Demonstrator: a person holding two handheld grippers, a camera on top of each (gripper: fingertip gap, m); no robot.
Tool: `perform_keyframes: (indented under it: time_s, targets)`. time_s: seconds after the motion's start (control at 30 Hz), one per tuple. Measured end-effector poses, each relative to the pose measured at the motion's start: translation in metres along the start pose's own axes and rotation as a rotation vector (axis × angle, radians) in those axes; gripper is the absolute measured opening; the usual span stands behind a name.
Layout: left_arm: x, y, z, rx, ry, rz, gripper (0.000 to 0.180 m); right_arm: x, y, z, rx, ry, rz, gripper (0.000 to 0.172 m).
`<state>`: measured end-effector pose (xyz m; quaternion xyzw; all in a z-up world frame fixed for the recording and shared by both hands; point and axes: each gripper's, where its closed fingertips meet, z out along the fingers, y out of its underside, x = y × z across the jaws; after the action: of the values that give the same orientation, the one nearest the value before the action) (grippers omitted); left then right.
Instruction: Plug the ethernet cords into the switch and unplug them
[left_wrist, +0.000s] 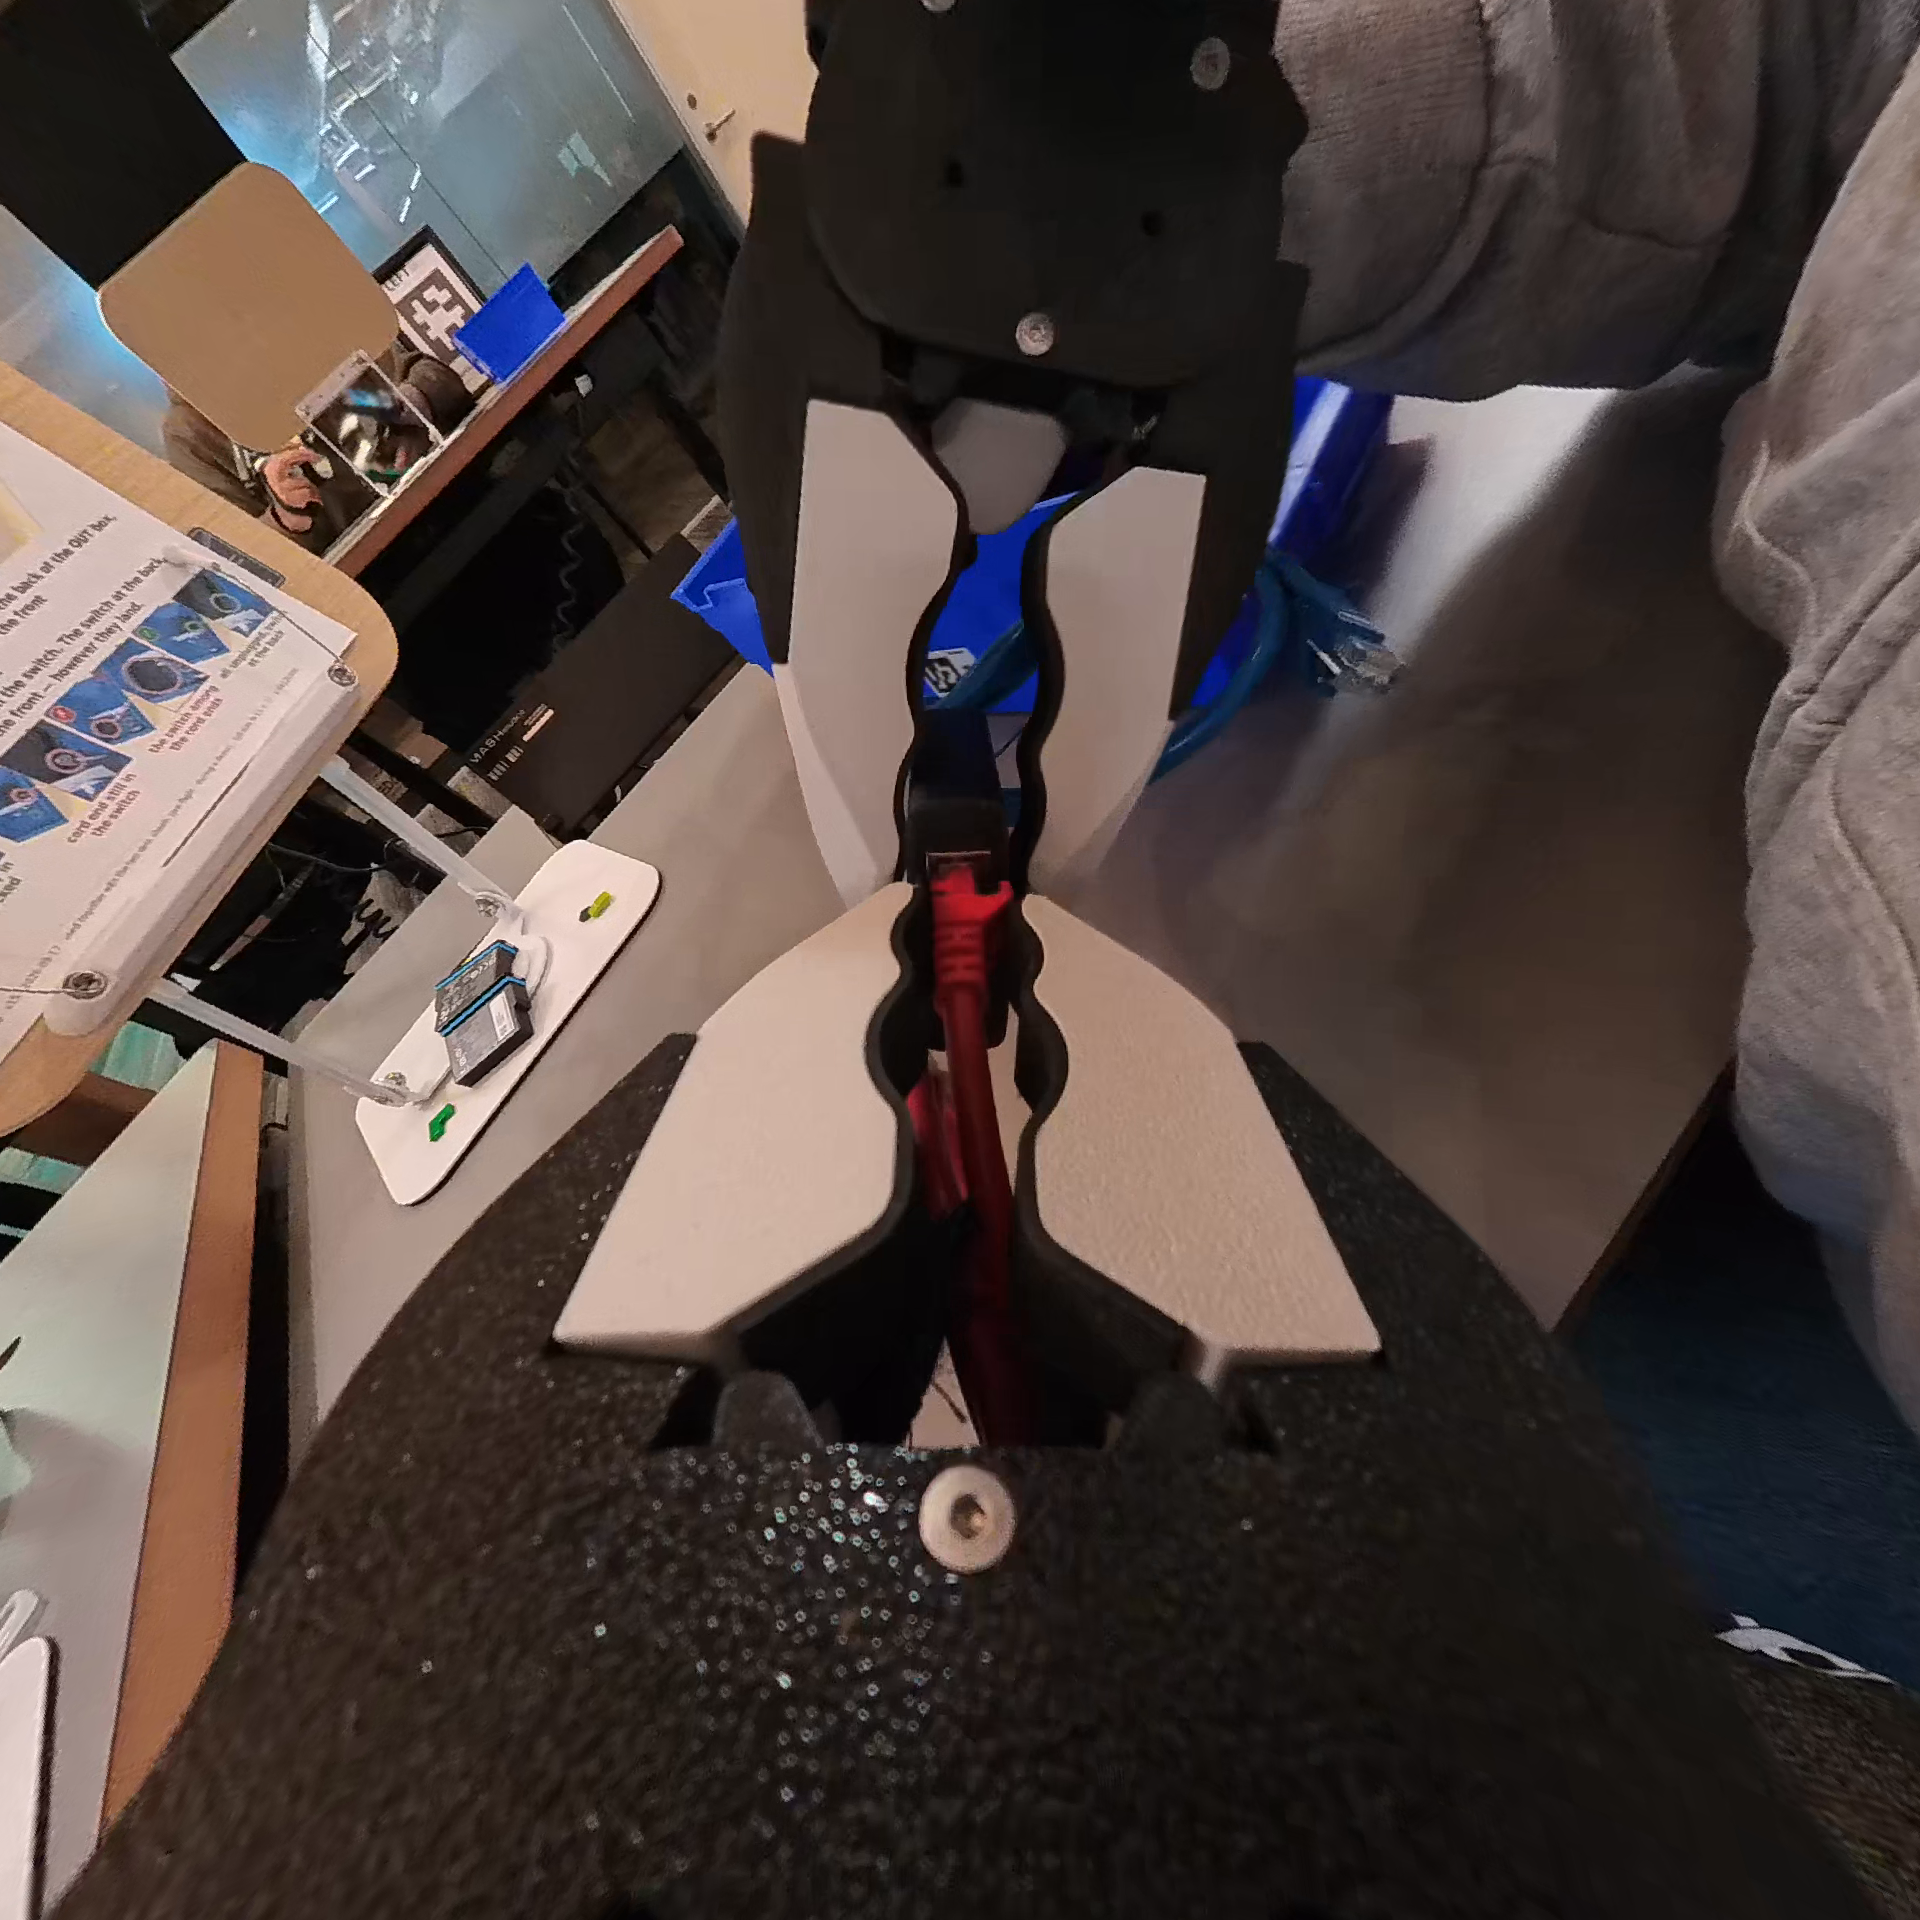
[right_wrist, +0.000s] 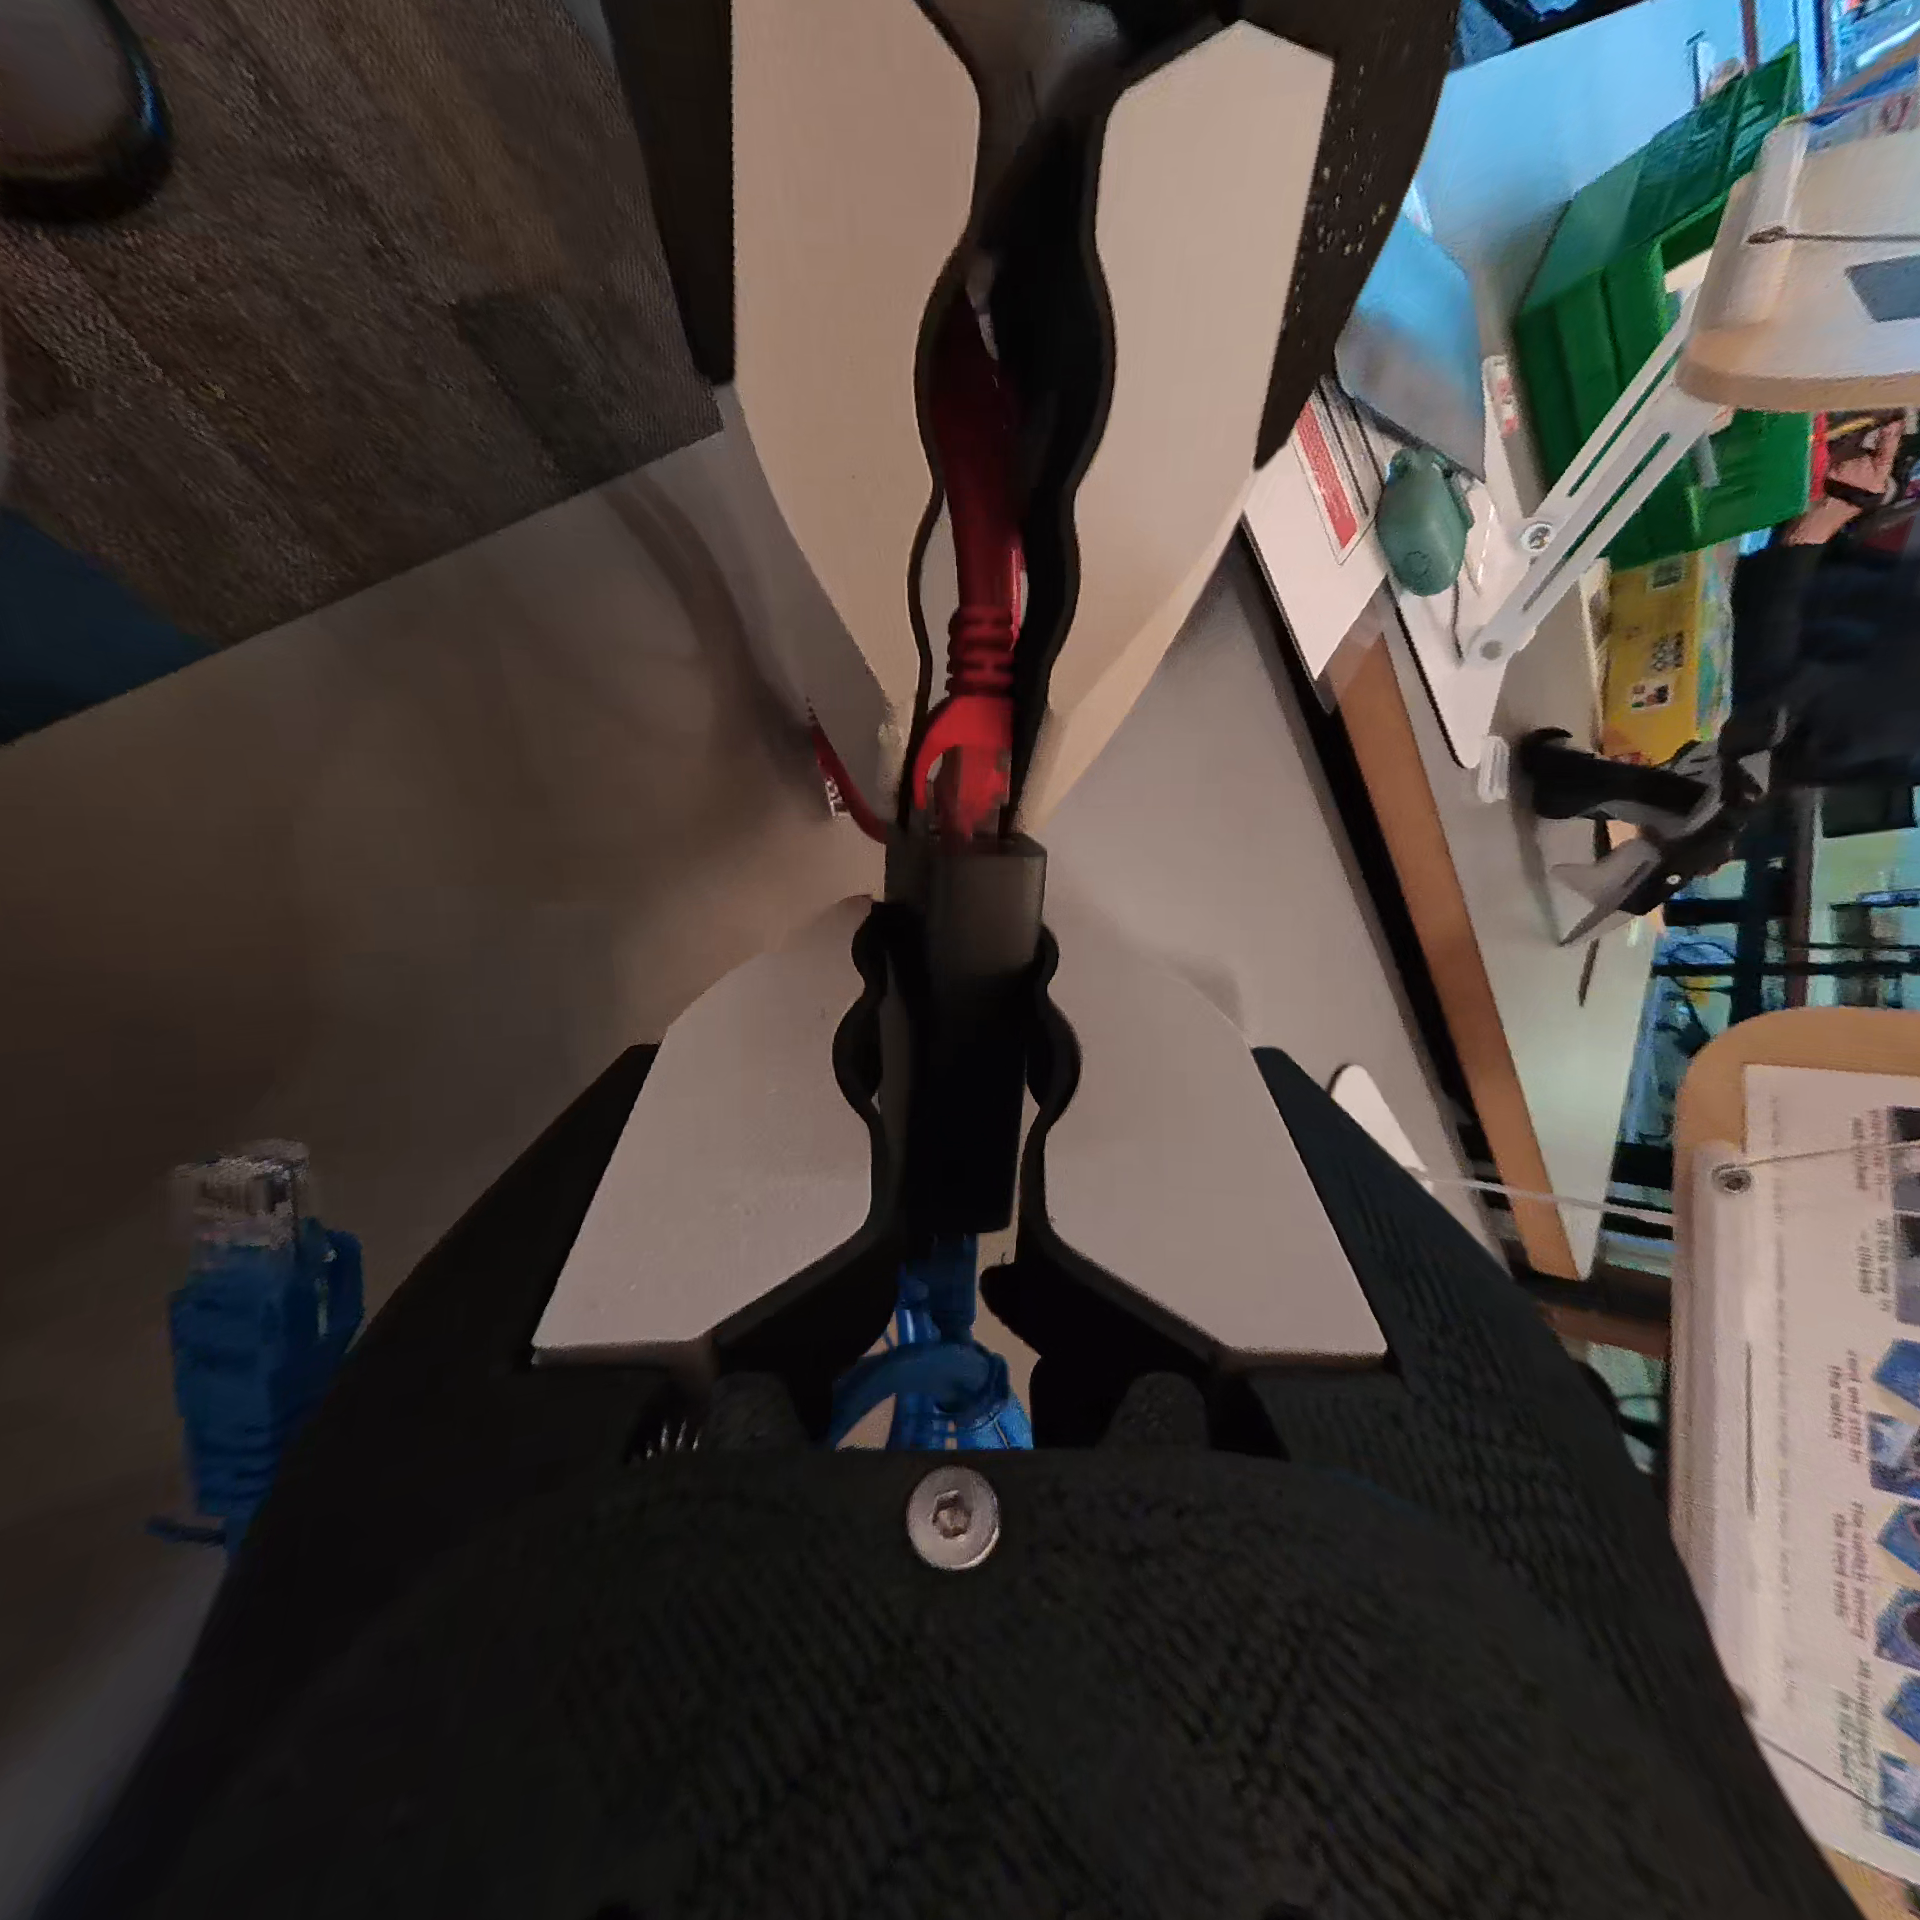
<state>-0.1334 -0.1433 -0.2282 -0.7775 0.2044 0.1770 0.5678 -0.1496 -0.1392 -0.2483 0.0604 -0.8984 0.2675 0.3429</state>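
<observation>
1. A white instruction sheet (left_wrist: 156, 717) with printed lines and small blue photos lies on a wooden board (left_wrist: 353, 623).
2. A black-and-white square marker (left_wrist: 436, 301) stands by a blue bin (left_wrist: 514, 327).
3. A dark box (left_wrist: 582, 727) bears white lettering.
4. Two small batteries (left_wrist: 483, 1013) carry labels.
5. The red cord (right_wrist: 831, 795) bears small print.
</observation>
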Motion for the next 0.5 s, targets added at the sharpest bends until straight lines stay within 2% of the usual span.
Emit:
perform_keyframes:
  time_s: [0.5]
  targets:
    - [0.0014, 0.0006, -0.0009, 0.019, 0.006, 0.006, 0.013, -0.0004, 0.0033, 0.0033, -0.003, 0.024, -0.040, 0.024]
